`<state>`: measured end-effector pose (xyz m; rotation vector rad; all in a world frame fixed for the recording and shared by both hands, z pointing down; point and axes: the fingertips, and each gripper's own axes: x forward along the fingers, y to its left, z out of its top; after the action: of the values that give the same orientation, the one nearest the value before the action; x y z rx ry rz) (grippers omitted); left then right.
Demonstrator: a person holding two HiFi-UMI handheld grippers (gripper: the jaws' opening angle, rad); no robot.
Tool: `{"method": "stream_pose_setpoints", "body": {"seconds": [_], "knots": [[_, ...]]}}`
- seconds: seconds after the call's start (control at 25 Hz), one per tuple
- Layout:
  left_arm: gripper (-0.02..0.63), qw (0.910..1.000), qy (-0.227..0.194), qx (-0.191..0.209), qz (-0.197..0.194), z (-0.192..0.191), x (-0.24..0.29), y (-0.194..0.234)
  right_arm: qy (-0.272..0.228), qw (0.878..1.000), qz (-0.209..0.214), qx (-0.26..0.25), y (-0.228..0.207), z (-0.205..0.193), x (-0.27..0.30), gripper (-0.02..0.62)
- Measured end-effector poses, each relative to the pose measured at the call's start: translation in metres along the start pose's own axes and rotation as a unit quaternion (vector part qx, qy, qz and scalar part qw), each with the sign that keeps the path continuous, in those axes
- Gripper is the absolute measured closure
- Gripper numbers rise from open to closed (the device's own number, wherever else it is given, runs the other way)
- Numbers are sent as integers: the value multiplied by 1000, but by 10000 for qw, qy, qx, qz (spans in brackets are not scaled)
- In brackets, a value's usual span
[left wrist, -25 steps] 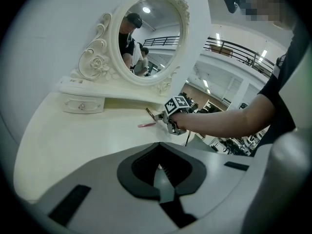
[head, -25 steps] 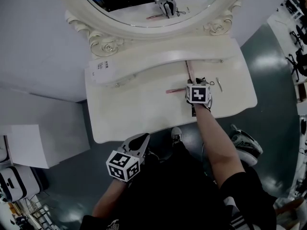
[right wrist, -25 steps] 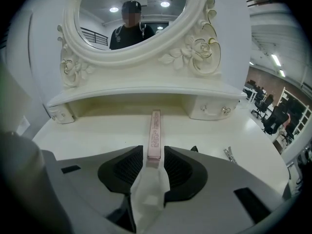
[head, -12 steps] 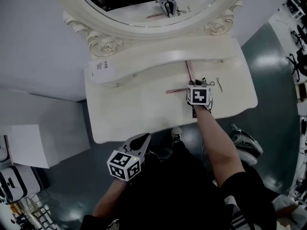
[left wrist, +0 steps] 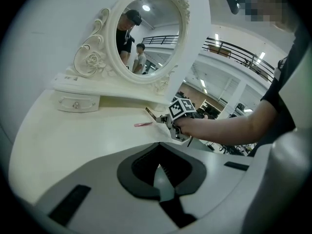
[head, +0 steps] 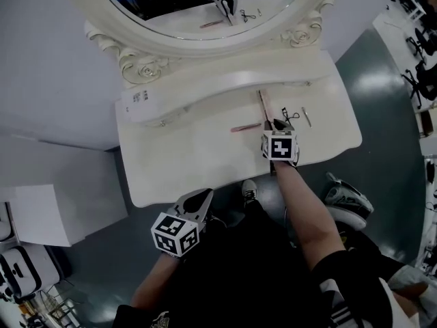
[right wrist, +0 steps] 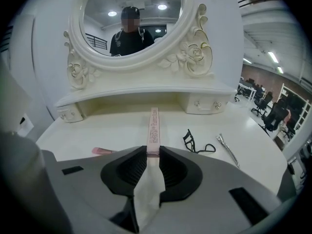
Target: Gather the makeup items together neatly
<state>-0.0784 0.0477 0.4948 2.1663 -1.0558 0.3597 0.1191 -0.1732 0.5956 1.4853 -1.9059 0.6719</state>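
- Holding my right tool point(right wrist: 153, 151) clenched on the near end of a long, flat pink strip point(right wrist: 154, 123). Its jaws have just been closing, and the strip sits between the pads, pointing away toward the oval mirror point(right wrist: 131, 13).
- My left tool point(left wrist: 159, 165) grips nothing, its tips pressed together. It hangs off the front edge of the surface point(head: 184, 156), over the dark floor point(head: 102, 251).
- The surface is glossy cream with a curved front edge. A raised shelf point(right wrist: 146, 94) with small drawers runs along the back.
- A black, thin-framed eyelash curler point(right wrist: 196, 143) lies just right of the strip.
- A slim, shiny metal clip point(right wrist: 228, 150) lies further right, apart from the curler and nearer the right edge.
- A short pink stick point(right wrist: 101, 151) lies left of the strip.
- Left of that stick I see a broad bare stretch of surface.
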Motion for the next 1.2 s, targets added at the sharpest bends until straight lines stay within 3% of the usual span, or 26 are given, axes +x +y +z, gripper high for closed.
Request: {"method": "stream_pose_setpoints", "body": {"seconds": [0.64, 1.2], "knots": [[598, 9996, 8, 175, -214, -1, -5, -8, 193, 9998, -16, 0, 9, -44, -31, 498], [598, 9996, 77, 162, -235, -3, -8, -4, 368, 9993, -35, -22, 12, -57, -26, 497]]}}
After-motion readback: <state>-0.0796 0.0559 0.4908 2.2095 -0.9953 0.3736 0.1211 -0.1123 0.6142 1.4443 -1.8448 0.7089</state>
